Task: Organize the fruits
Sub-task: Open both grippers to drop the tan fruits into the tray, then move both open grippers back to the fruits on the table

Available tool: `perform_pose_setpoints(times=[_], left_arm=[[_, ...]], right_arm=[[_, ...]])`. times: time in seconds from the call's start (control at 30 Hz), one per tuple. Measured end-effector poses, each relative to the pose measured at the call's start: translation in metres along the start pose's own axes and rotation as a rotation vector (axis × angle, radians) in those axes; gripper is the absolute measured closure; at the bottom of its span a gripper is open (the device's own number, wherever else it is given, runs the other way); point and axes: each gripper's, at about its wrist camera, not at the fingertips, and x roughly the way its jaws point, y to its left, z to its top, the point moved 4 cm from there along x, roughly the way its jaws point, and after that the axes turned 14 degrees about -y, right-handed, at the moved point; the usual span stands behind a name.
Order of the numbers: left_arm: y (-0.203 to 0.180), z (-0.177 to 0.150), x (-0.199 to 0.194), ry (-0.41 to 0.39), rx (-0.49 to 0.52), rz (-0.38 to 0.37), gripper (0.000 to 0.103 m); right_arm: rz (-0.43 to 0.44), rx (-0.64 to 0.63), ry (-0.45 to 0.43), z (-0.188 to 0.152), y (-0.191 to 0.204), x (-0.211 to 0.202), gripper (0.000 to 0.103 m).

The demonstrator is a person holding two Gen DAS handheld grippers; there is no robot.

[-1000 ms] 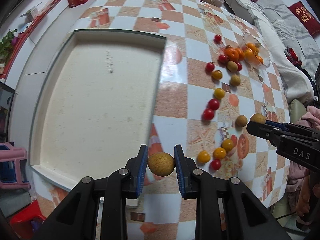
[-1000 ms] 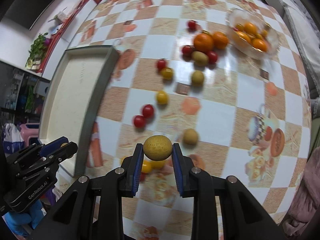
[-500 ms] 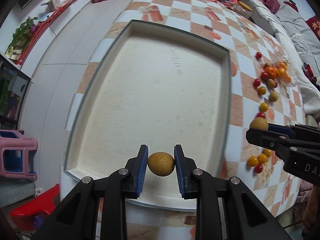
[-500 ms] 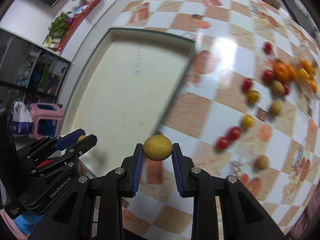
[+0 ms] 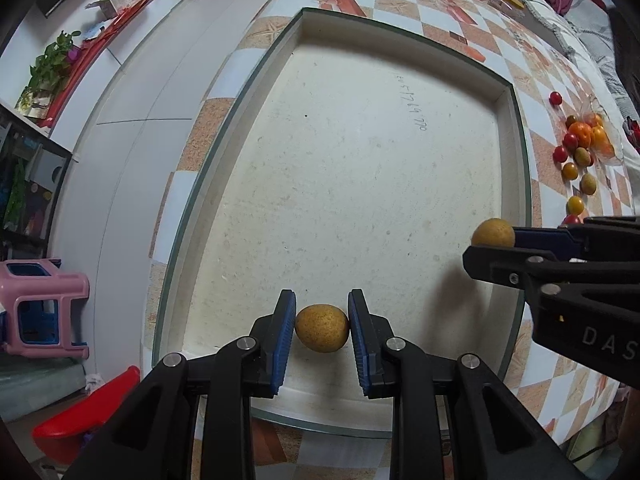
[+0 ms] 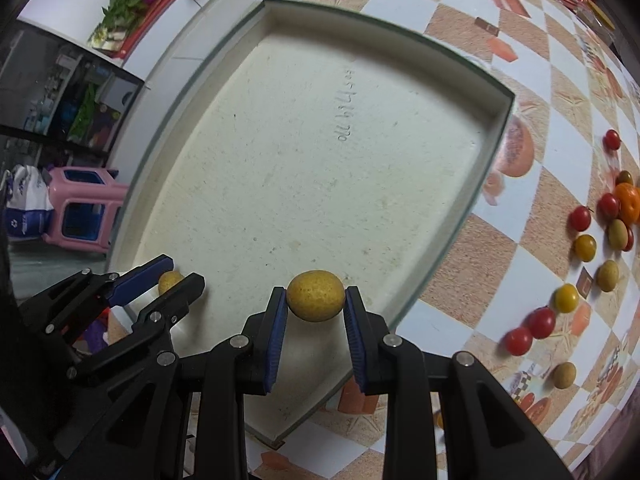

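Note:
My left gripper [image 5: 322, 330] is shut on a round yellow-brown fruit [image 5: 322, 328] and hangs over the near part of a large cream tray [image 5: 360, 160]. My right gripper [image 6: 316, 300] is shut on a second yellow-brown fruit [image 6: 316, 295] above the tray's [image 6: 300, 160] near right side. Each gripper shows in the other's view: the right one [image 5: 494, 240] with its fruit [image 5: 493, 233] at the tray's right edge, the left one [image 6: 176, 280] with its fruit [image 6: 170, 281] at the tray's near left corner. Nothing lies in the tray.
Loose red, yellow and brown small fruits [image 6: 576, 280] and an orange [image 6: 626, 202] lie scattered on the checkered tablecloth [image 6: 500, 260] right of the tray. A pink stool [image 5: 40, 308] and a red bin [image 5: 84, 412] stand on the floor to the left.
Both grippers have carried their fruits leftward from above the checkered cloth to above the tray and sunk a little. Their grips have not changed.

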Motion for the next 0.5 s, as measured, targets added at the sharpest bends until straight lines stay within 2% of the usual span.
perform_pose_setpoints(times=[0.13,0.2,0.23,0.27,0.33,0.43,0.5], left_arm=[[0.000,-0.005,0.003,0.014,0.004,0.004,0.074],[0.000,-0.006,0.005,0.021,-0.011,0.007,0.053],[0.002,-0.005,0.003,0.005,-0.020,0.017,0.025],[0.004,-0.005,0.001,-0.014,-0.023,0.027,0.017],[0.006,-0.004,-0.005,-0.049,-0.020,0.033,0.017],[0.006,-0.005,-0.003,-0.026,-0.022,0.035,0.017],[0.008,-0.005,-0.003,-0.021,-0.026,0.040,0.017]], right_arm=[[-0.011,-0.027,0.025,0.001,0.006,0.008,0.071],[-0.012,-0.037,0.027,0.002,0.009,0.008,0.065],[-0.006,-0.038,0.022,0.003,0.010,0.005,0.055],[0.001,-0.040,0.010,0.005,0.012,0.003,0.046],[-0.001,-0.049,-0.008,0.009,0.013,-0.003,0.040],[0.010,-0.039,-0.010,0.011,0.013,-0.006,0.035],[0.014,-0.035,-0.020,0.013,0.015,-0.009,0.028]])
